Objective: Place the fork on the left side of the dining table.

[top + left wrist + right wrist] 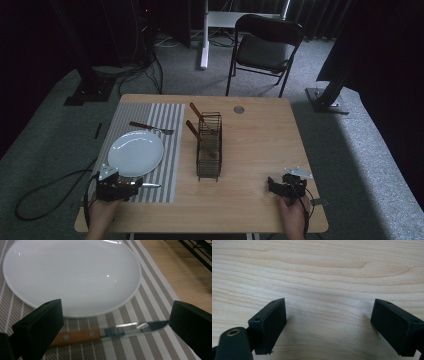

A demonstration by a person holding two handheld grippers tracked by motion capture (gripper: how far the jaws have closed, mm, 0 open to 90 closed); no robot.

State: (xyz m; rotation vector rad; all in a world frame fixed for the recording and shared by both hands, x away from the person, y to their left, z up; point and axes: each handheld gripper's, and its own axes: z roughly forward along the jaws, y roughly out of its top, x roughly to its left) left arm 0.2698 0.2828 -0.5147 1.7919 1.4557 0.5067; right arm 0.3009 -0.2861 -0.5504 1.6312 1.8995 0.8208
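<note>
Both grippers stand open: the left gripper (112,322) straddles the wooden-handled steak knife (105,332) lying just beside the white plate (72,275); the right gripper (328,327) idles over bare table. Likely next: close on the knife.

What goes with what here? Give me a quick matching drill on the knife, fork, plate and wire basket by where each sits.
1. knife
2. fork
3. plate
4. wire basket

a. on the bare wood, mid-table
b. on the mat, far side of the plate
c. between the open left gripper jaws
d. middle of the striped mat

Pairs: 1-c, 2-b, 3-d, 4-a
</note>
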